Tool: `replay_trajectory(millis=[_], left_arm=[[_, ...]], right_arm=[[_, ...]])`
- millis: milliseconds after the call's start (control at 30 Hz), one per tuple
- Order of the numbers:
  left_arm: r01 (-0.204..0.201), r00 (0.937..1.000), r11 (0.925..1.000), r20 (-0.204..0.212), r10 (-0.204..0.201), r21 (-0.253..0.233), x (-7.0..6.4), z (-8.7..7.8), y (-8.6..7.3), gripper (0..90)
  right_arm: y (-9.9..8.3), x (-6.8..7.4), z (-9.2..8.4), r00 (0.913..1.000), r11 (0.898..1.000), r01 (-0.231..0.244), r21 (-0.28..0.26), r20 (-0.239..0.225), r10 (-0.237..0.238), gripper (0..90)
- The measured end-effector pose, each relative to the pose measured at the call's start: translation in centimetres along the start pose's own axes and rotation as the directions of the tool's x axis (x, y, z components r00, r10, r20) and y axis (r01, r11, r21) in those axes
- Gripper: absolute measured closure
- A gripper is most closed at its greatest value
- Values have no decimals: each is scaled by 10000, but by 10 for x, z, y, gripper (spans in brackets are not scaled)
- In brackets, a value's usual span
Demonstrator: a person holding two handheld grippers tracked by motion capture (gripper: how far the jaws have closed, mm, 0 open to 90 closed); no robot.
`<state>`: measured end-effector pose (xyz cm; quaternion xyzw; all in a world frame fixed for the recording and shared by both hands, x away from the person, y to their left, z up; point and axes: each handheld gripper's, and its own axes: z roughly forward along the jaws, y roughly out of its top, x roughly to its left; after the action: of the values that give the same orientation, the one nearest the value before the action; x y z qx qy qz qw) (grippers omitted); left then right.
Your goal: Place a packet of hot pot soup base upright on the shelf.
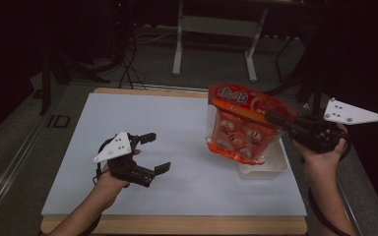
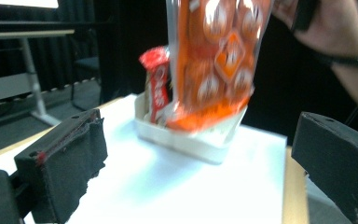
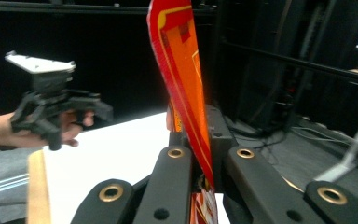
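Observation:
An orange snack bag (image 1: 243, 123) with round white pieces printed on it hangs tilted above a white tray (image 1: 270, 167) at the right of the white board. My right gripper (image 1: 274, 119) is shut on the bag's upper right edge. In the right gripper view the bag's seam (image 3: 186, 93) stands pinched between the jaws of the right gripper (image 3: 196, 140). My left gripper (image 1: 157, 152) rests low over the board's left half, open and with nothing between its jaws. In the left gripper view the left gripper (image 2: 200, 172) faces the tray (image 2: 186, 140) and the bag (image 2: 219, 56).
A small red packet (image 2: 157, 84) stands in the tray's far corner. The white board (image 1: 167, 123) lies on a wooden table (image 1: 177, 225). A desk frame (image 1: 216, 29) and cables stand on the dark floor beyond.

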<state>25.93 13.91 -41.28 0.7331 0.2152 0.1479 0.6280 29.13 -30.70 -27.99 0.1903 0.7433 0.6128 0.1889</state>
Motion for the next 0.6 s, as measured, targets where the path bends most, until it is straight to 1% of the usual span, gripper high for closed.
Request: replay_trajectory(millis=[67,100,133,167,200,233,267,367,433,533,567,600], left_arm=[[38,10000,9997,-21,-37,248,1,-1,-7,29],[127,9999,9994,-3,-127,326,1,-1,-10,29],[252,9997,9989,5,-252,389,3,-2,-13,29],[329,9995,9986,-22,-328,410,4,-2,-15,29],[435,9990,9976,-71,-432,541,5,-3,-19,29],[548,9985,9969,-102,-543,564,6,-4,-23,29],[587,9982,9966,-179,-577,581,8,-6,-26,28],[686,9971,9942,-388,-656,832,10,-11,-35,29],[879,9953,9921,-490,-838,895,12,-15,-40,28],[1121,9925,9906,-583,-1077,782,14,-20,-46,28],[1203,9909,9897,-696,-1150,778,15,-21,-49,28],[1203,9909,9897,-696,-1150,778,15,-21,-49,28]], right_arm=[[-2,-8,-7,9997,9999,-129,-10,207,130,900],[-4,-12,-10,9993,9999,-161,12,346,160,900],[-5,-15,-12,9992,9997,-225,22,331,224,900],[-8,-19,-14,9988,9997,-233,67,440,230,900],[-9,-21,-16,9983,9996,-283,92,517,278,900],[-11,-25,-18,9980,9994,-321,145,548,312,900],[-14,-29,-21,9971,9992,-351,189,679,337,900],[-19,-38,-29,9949,9982,-514,323,880,483,900],[-22,-43,-34,9937,9975,-588,388,980,547,900],[-28,-50,-40,9919,9963,-752,422,1061,704,900],[-30,-52,-40,9915,9960,-771,461,1084,718,900],[-33,-54,-41,9907,9955,-787,526,1151,723,900]])
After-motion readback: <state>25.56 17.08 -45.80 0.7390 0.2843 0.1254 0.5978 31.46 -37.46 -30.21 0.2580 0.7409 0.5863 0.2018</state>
